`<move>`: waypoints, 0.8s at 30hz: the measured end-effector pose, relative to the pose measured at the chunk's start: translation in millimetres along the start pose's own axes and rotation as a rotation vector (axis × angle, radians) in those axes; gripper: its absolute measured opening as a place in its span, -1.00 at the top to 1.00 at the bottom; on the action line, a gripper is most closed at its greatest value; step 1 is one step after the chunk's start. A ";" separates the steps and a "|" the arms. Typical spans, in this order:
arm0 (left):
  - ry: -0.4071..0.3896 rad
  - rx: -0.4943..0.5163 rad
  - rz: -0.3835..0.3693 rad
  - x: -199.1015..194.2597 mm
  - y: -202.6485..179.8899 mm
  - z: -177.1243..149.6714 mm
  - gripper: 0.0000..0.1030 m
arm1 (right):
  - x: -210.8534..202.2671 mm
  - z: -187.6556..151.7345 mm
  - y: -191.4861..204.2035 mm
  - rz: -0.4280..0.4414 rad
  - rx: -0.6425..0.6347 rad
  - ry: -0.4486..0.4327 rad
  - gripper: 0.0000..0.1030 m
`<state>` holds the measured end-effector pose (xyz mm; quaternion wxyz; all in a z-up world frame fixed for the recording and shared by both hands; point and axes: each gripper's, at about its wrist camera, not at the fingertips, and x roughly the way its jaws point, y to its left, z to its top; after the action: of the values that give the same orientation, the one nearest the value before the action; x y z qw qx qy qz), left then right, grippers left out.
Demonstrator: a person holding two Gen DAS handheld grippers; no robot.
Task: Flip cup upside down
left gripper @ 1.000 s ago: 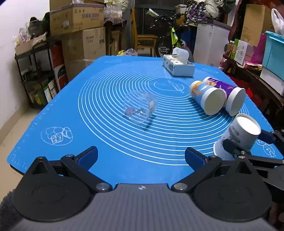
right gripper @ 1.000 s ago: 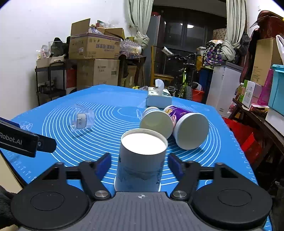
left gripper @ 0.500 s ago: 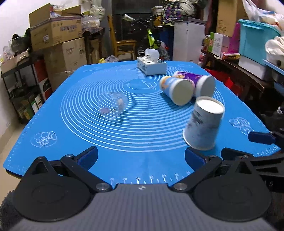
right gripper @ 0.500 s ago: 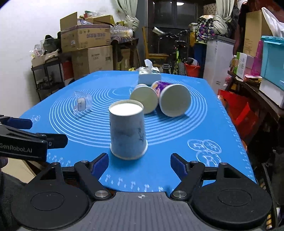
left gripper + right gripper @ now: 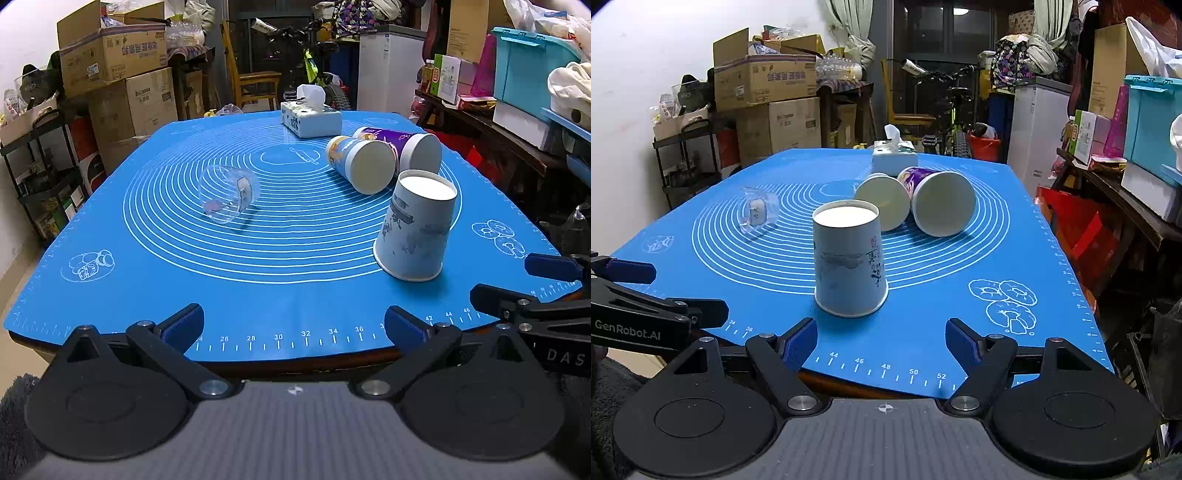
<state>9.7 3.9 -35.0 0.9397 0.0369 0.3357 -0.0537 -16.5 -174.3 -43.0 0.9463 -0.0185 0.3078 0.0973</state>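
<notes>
A white paper cup with grey print [image 5: 849, 262] stands upside down on the blue mat [image 5: 960, 295], rim down, near the front edge; it also shows in the left wrist view [image 5: 417, 225]. My right gripper [image 5: 882, 341] is open and empty, just short of the cup at the table's front edge. My left gripper [image 5: 293, 325] is open and empty at the front edge, left of the cup. Its side shows in the right wrist view [image 5: 646, 314].
Two paper cups lie on their sides behind the white one: a blue one [image 5: 360, 164] and a purple one [image 5: 402, 146]. A clear plastic cup [image 5: 227, 197] lies on its side at mid-left. A tissue box [image 5: 310, 118] stands at the far end. Boxes and shelves surround the table.
The right gripper has let go of the white cup and drawn back to the table's edge. The cup now stands upside down on the mat. The left gripper has drawn back too.
</notes>
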 end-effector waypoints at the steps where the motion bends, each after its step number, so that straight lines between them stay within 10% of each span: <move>1: -0.001 0.000 0.000 -0.2 -0.1 -0.1 -0.99 | -0.3 0.2 -0.1 -0.001 -0.001 -0.001 -0.55; 24: -0.010 0.009 -0.012 0.7 -2.8 -0.2 -0.99 | -2.0 -1.0 -1.6 -0.011 0.008 -0.006 -0.55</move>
<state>9.8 1.2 -35.7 0.9409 0.0388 0.3310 -0.0610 -18.4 -176.3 -42.7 0.9478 -0.0160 0.3053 0.0908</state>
